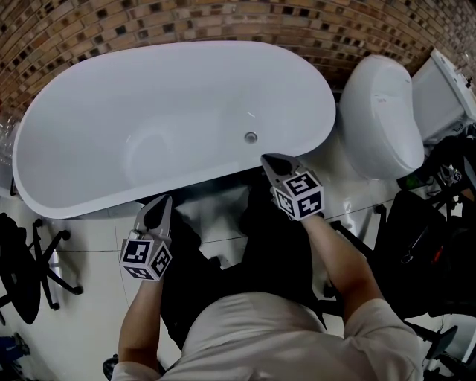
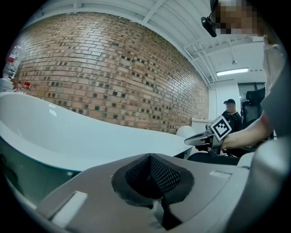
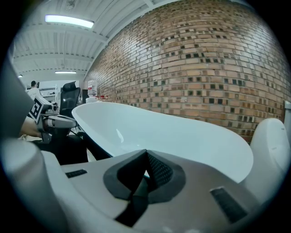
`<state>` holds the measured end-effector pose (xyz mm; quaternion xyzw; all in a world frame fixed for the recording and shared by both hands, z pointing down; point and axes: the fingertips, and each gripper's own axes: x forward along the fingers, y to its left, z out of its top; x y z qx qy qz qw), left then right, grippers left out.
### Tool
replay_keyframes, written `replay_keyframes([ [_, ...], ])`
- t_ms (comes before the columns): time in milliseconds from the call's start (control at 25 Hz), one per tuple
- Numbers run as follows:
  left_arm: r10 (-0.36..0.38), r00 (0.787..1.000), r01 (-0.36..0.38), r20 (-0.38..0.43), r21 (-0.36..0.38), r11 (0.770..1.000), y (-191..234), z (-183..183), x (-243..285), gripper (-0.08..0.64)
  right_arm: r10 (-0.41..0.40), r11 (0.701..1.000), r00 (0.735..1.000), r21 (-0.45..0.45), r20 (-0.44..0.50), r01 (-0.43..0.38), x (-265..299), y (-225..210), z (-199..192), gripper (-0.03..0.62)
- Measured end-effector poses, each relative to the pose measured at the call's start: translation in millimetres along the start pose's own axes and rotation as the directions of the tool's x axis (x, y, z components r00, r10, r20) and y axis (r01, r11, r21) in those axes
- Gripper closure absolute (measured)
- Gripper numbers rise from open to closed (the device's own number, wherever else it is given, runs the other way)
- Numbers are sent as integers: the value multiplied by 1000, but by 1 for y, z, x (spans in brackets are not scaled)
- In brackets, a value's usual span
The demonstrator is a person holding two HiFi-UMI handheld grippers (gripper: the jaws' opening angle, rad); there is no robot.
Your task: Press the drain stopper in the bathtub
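The white oval bathtub [image 1: 89, 171] fills the upper head view, with its small round metal drain stopper [image 1: 251, 137] on the tub floor towards the right end. My right gripper [image 1: 274, 164] is shut and empty, its tip over the tub's near rim, a short way below and right of the stopper. The left gripper [image 1: 157, 213] is shut and empty too, just outside the near rim, further left. In the left gripper view the shut jaws [image 2: 152, 175] face the tub's outer wall [image 2: 54, 136]. In the right gripper view the shut jaws [image 3: 145, 170] point across the tub's inside [image 3: 182, 136]; the stopper is hidden there.
A white toilet [image 1: 383, 115] stands right of the tub, its cistern [image 1: 442, 93] behind it. A brick wall [image 1: 223, 22] runs behind both. Black office chairs stand at the left [image 1: 30, 268] and at the right [image 1: 424, 238]. The person's dark legs press against the tub's near side.
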<state>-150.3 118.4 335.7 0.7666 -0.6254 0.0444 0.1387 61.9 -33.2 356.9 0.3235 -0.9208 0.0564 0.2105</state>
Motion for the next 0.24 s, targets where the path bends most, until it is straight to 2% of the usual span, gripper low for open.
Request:
replay_keyframes([
  [240,0,1000,0,-8,5,1000,-2,-3,-1,554,1,1000,1000,-10,-11,-1,-1,1,-6,575],
])
